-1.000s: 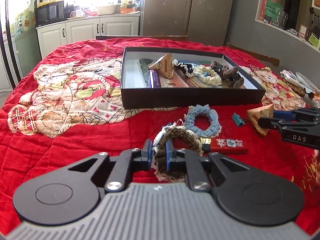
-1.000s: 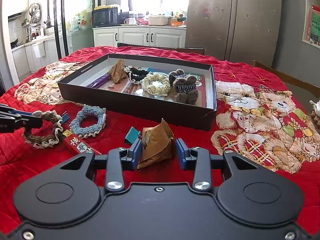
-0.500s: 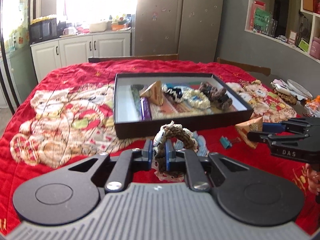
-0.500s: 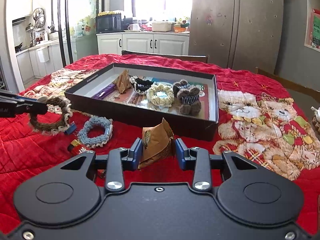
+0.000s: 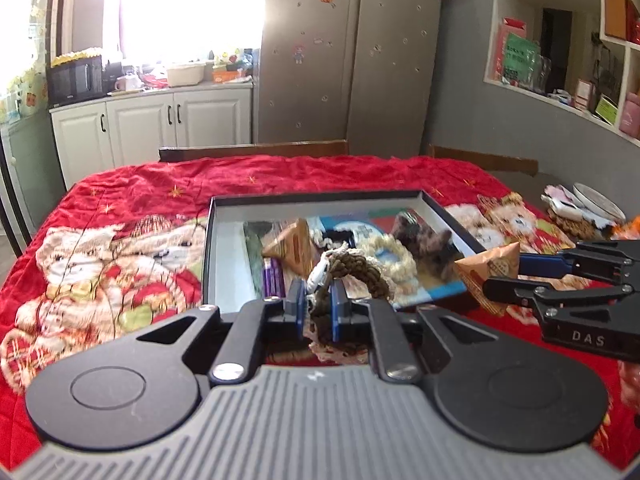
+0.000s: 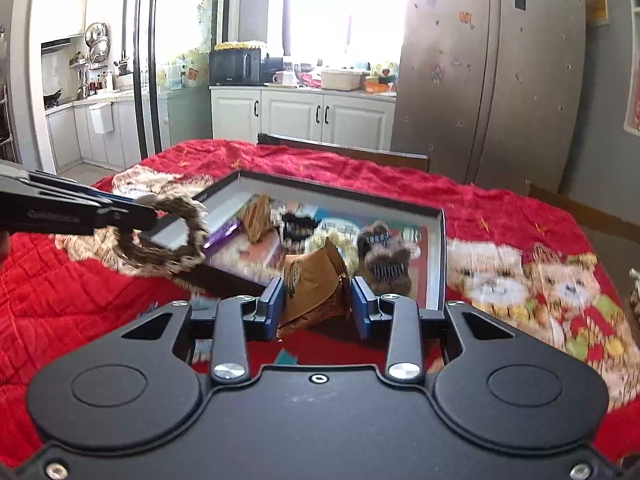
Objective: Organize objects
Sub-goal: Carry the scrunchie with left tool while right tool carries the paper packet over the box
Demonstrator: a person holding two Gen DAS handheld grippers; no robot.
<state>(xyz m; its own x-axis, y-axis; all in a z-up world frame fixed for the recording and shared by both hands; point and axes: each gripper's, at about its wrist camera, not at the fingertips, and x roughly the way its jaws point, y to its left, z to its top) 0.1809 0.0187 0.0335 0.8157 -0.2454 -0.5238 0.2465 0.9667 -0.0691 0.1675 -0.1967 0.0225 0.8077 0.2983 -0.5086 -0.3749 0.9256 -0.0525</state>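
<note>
Red-quilted desk (image 5: 160, 184) with black box (image 5: 460, 220) straight ahead of both tongs: left tongs (image 5: 316, 310) clamped on brown braided ring (image 5: 360, 272), right tongs (image 6: 318, 304) clamped on brown packet (image 6: 314, 284), both just short of near wall.

Daylight flooded through the kitchen window (image 5: 180, 12), blown out white. The box (image 6: 442, 256) contents smeared with motion blur, and walls bowed at the edges.
</note>
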